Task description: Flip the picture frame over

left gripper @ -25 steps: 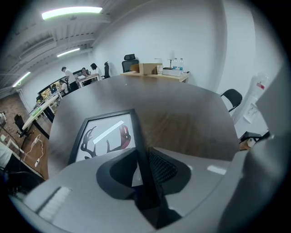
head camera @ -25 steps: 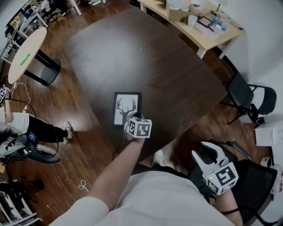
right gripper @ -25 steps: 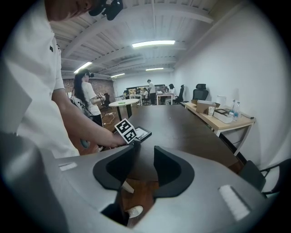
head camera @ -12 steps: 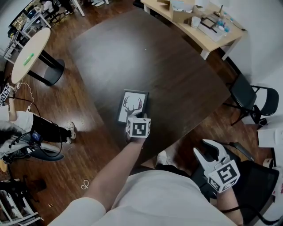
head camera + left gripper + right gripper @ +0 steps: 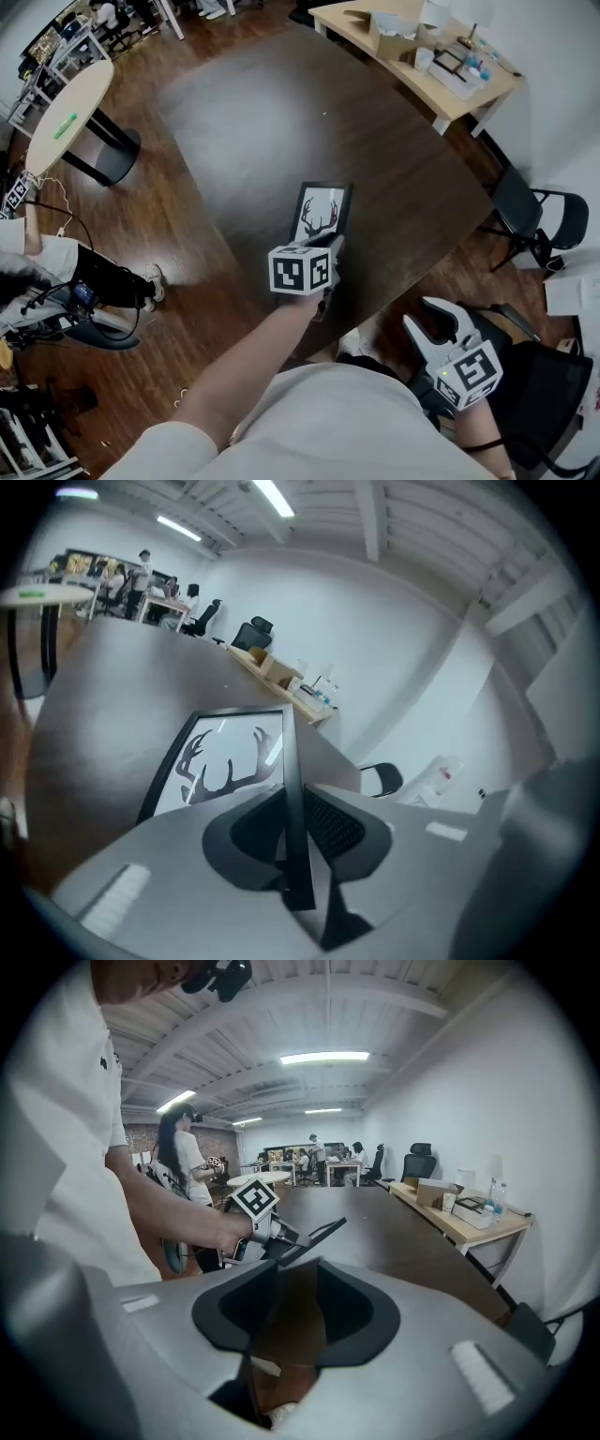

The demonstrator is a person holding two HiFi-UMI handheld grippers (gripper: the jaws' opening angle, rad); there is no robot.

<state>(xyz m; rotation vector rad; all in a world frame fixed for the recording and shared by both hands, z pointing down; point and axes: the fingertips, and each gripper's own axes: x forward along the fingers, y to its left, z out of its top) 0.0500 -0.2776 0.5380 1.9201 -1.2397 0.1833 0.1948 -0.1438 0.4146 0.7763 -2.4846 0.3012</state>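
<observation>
One big dark table (image 5: pixel 281 122) fills most of the head view. Over its near edge sits the picture frame (image 5: pixel 321 214), tilted w/ its far edge raised off the tabletop and the antler print side showing. The left gripper (image 5: pixel 328 253) is clamped on the frame's near edge; in the left gripper view the frame runs edge-on btwn the jaws. The right gripper (image 5: pixel 433 317) is low by the person's lap, well off the table, jaws apart, only floor btwn them.
</observation>
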